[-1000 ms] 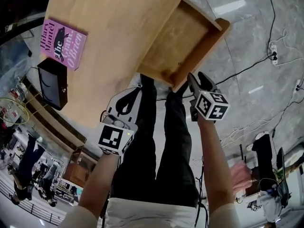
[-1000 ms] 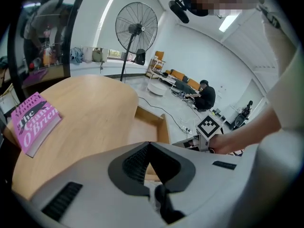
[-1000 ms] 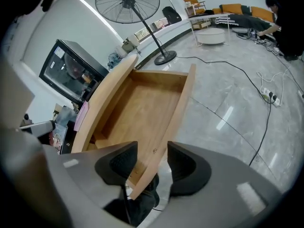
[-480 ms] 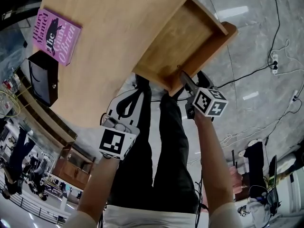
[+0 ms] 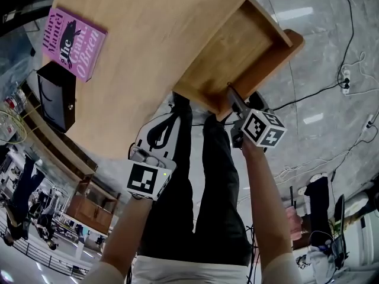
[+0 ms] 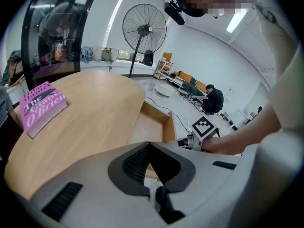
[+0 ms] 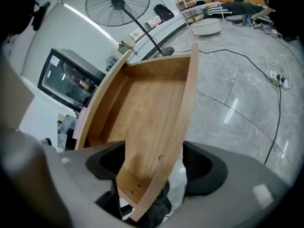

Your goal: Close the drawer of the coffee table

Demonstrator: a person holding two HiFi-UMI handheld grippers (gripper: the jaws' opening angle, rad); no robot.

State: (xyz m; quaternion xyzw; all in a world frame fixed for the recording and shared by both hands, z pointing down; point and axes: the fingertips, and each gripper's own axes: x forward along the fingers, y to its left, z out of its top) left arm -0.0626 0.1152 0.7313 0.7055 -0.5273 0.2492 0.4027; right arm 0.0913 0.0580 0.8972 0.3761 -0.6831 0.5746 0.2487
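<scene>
Though each pair of tongs carries a cube of black-and-white square markers, no words show on either cube. The left tongs point(image 5: 173, 107) point(image 6: 149, 144) are clenched, tips together on nothing, and hang just off the near edge of the table point(image 5: 148, 52) above the person's dark trousers point(image 5: 201, 176).

The right tongs point(image 5: 241, 101) point(image 7: 156, 167) are released, their jaws spread wide after just opening. The near end of the drawer's front board runs between them. A gap shows beside the right jaw; whether the left jaw brushes the wood I cannot tell.

The drawer point(image 5: 243, 46) point(image 7: 142, 108) point(image 6: 147, 127) is pulled well out of the table's side. It runs ahead of the right tongs and lies to the right of the left ones.

Farther on, ahead of the left tongs and to their left, a pink book point(image 5: 73, 43) point(image 6: 40, 106) lies flat on the tabletop. Its cover reads "Hilary Mantel" and "the Giant O'Brien". A black box point(image 5: 56, 99) lies just past the book.

A standing fan point(image 6: 144, 30) point(image 7: 116, 4) rises beyond the table's far end. Black cables point(image 5: 308, 84) trail over the grey floor to the right of the right tongs.
</scene>
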